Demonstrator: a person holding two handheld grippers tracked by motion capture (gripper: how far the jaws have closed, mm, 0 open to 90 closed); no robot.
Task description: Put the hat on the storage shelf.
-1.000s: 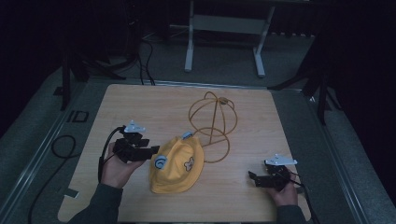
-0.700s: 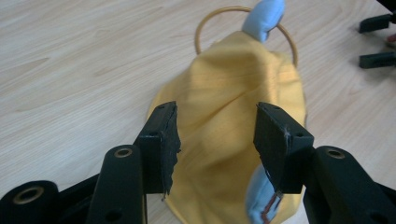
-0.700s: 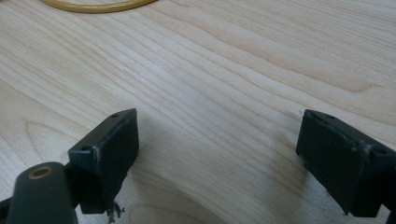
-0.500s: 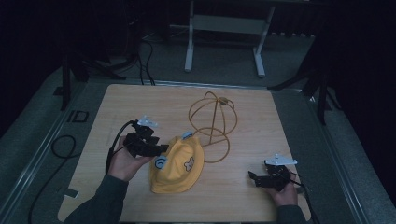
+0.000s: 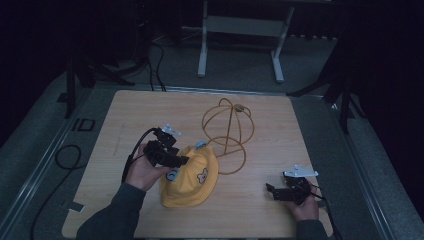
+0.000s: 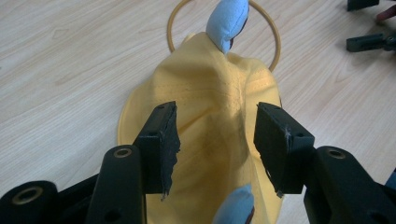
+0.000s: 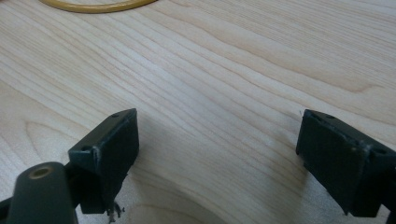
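A yellow fabric hat (image 5: 195, 180) with small blue ears and a white emblem lies on the wooden table (image 5: 150, 115), front of centre. My left gripper (image 5: 181, 160) sits over the hat's left side. In the left gripper view its jaws stand open on either side of a raised fold of the hat (image 6: 210, 88), with the left gripper (image 6: 215, 140) apart from the cloth on both sides. A blue ear (image 6: 226, 21) pokes up beyond them. My right gripper (image 5: 271, 190) rests open at the front right, and the right gripper (image 7: 217, 154) has bare wood between its jaws.
A yellow wire dome frame (image 5: 227, 125) on a ring base stands just behind and right of the hat; its ring (image 6: 275, 44) touches the hat's far edge. A metal stand (image 5: 240, 30) and cables lie on the floor beyond the table.
My left gripper has moved right and onto the hat, from beside it to straddling its cloth. The right gripper and the wire frame have stayed still.
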